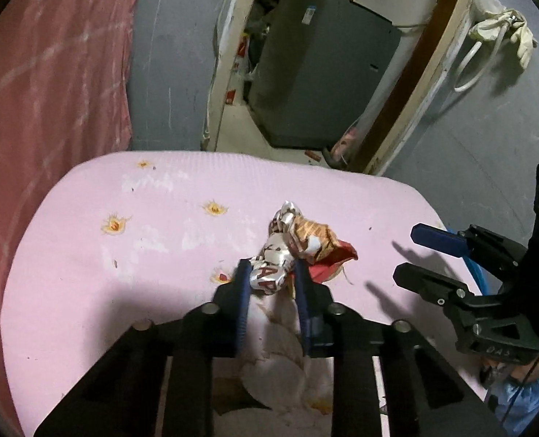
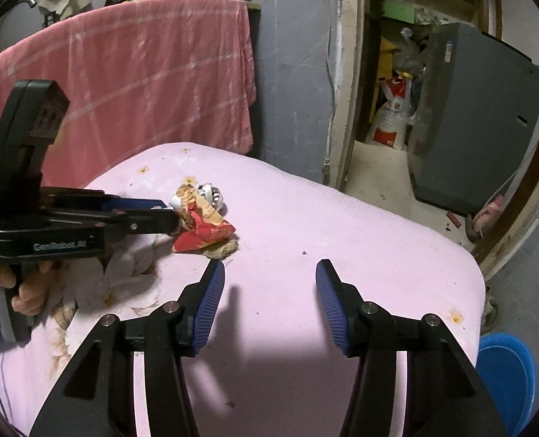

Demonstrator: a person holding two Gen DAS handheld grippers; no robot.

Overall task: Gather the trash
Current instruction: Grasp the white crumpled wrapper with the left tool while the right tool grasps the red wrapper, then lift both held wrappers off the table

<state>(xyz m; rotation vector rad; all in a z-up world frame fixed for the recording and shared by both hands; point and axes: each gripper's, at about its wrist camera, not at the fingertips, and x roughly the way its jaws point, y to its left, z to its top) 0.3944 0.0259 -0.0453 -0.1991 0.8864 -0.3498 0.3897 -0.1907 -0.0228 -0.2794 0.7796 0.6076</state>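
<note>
Left wrist view: the left gripper (image 1: 269, 273) pinched the crumpled wrapper (image 1: 302, 247) between its blue pads (image 1: 242, 302), the silver end caught in the grip and the orange-red end sticking out toward 1 o'clock. The wrapper was near the middle of the pink cloth (image 1: 105, 273), at 12 o'clock from the fingers. The right gripper (image 1: 407, 255) hung at 3 o'clock, fingers spread, apart from the wrapper. In the right wrist view, its pads (image 2: 207, 309) stood wide over bare cloth, the wrapper (image 2: 203, 225) at 11 o'clock. A blue bucket (image 2: 506, 375) sat at 4 o'clock beside the cloth edge.
</note>
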